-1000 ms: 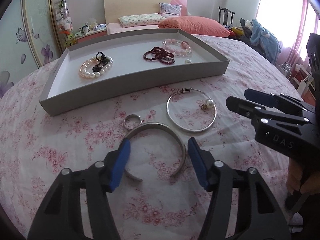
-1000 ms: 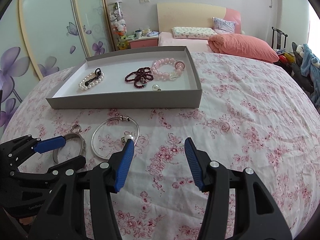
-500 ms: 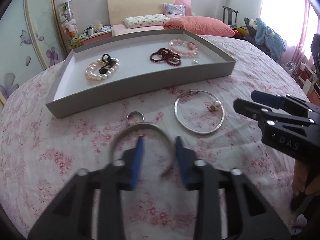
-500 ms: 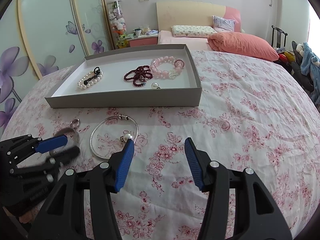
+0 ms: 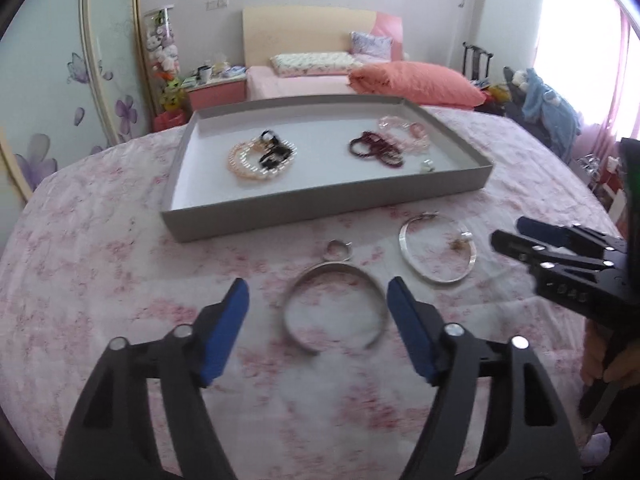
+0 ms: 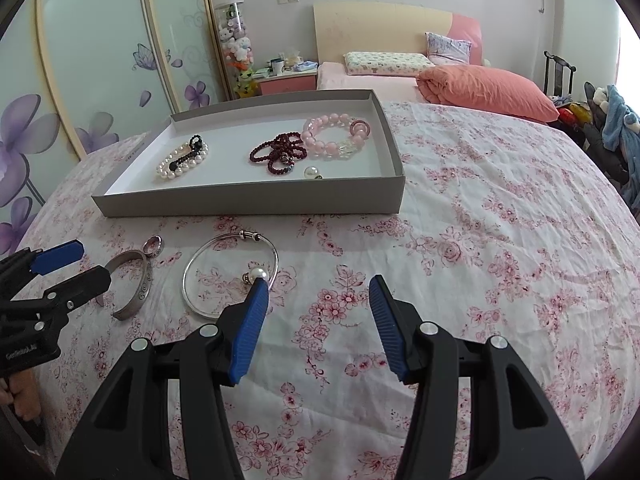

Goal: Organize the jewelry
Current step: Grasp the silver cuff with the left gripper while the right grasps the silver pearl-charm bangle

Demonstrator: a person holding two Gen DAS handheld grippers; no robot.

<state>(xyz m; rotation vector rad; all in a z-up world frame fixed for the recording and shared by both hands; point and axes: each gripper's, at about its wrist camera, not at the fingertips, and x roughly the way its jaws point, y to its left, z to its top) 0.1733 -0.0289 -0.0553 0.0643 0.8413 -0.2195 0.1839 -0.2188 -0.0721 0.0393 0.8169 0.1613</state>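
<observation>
Lying flat on the floral bedspread (image 6: 480,200), the silver cuff bangle (image 5: 334,308) is sitting directly ahead of the left tool (image 5: 318,308), its open gap facing back toward the tool. The left tool's jaws are opening wide, straddling the cuff's width without touching it; nothing is being held. The right tool (image 6: 316,304) is hovering half open and empty, nearer the thin pearl bangle (image 6: 230,274). The grey tray (image 6: 248,204) is waiting beyond both, so the left hand is judged better placed for the cuff.
</observation>
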